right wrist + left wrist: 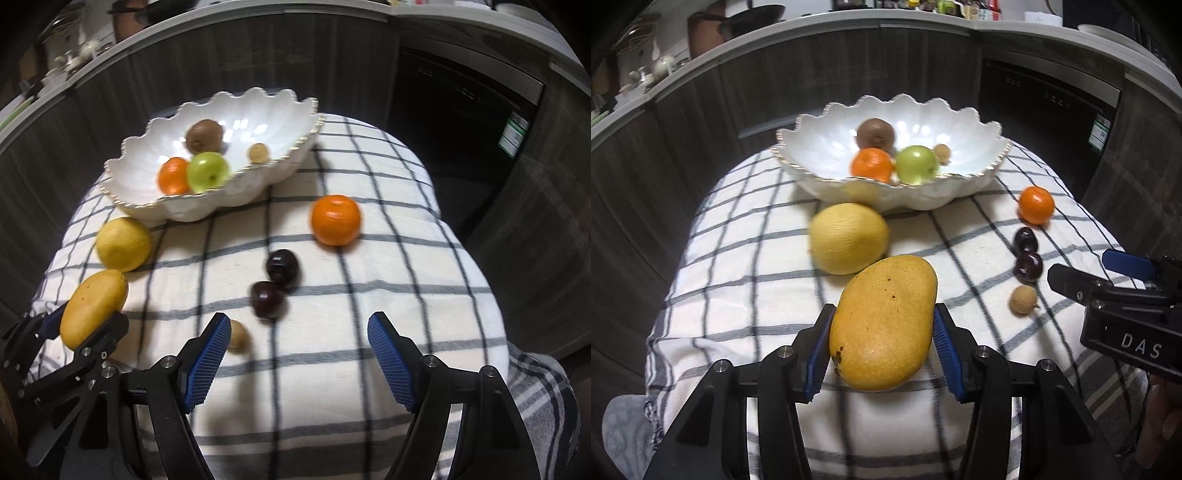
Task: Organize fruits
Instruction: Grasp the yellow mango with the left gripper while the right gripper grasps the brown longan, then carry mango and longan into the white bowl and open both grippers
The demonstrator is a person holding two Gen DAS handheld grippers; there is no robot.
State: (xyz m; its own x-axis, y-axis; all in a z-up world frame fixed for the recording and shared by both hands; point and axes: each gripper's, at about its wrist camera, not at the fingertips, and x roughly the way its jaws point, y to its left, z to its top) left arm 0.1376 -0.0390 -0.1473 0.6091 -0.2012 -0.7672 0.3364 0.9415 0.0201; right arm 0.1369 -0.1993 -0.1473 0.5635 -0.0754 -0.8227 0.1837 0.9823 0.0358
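— What's the biggest thing there?

— The checked cloth point(369, 258) over the table, white with dark lines. On its far side sits the white scalloped bowl point(820, 147), holding a brown kiwi point(876, 134), an orange point(871, 165), a green apple point(917, 164) and a small tan longan point(942, 153).

— And the grippers?

— The left gripper point(882, 332) has its blue pads pressed on either side of a yellow-orange mango point(882, 321), gripped low on the fruit with its upper end sticking out past the fingertips. The right gripper point(297, 354) stands wide apart with nothing between its pads — it hangs over the cloth on the near right side.

— What is loose on the cloth?

— A round yellow fruit point(849, 238), lemon-like, just in front of the bowl and just beyond the mango. Over to the right, a second orange point(335, 220) lies apart from the bowl. Nearer, two dark plums point(282, 266) lie side by side, about touching. Smallest is another longan point(1022, 299), nearest the right gripper — in the right wrist view its left finger partly hides it.
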